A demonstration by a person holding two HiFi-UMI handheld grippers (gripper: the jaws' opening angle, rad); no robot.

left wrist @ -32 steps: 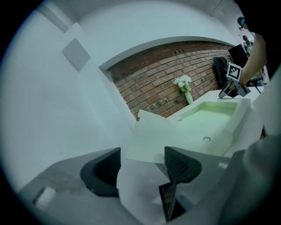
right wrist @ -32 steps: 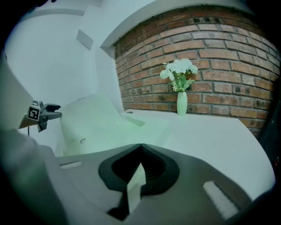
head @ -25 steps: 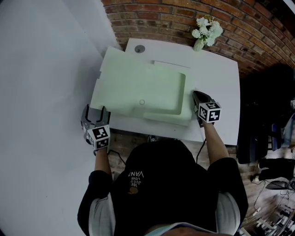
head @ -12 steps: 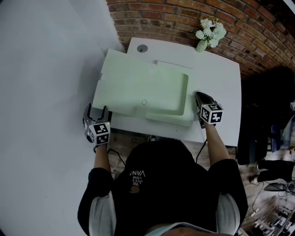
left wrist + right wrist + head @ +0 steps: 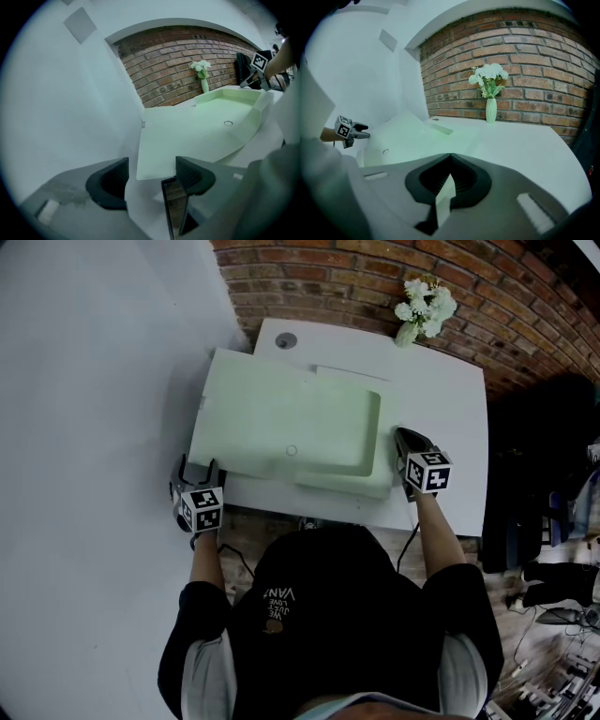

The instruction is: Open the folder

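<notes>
1. My right tool (image 5: 401, 439) pinches the right edge of the folder (image 5: 272, 418), which lies between my tools.
2. My left tool (image 5: 195, 468) is spread and empty, beside its near corner.
3. I think the opening has hardly begun.

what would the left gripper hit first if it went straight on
Most likely the near corner of the green folder, which sits just ahead between the open jaws of the left gripper; how near is hard to judge.
</notes>
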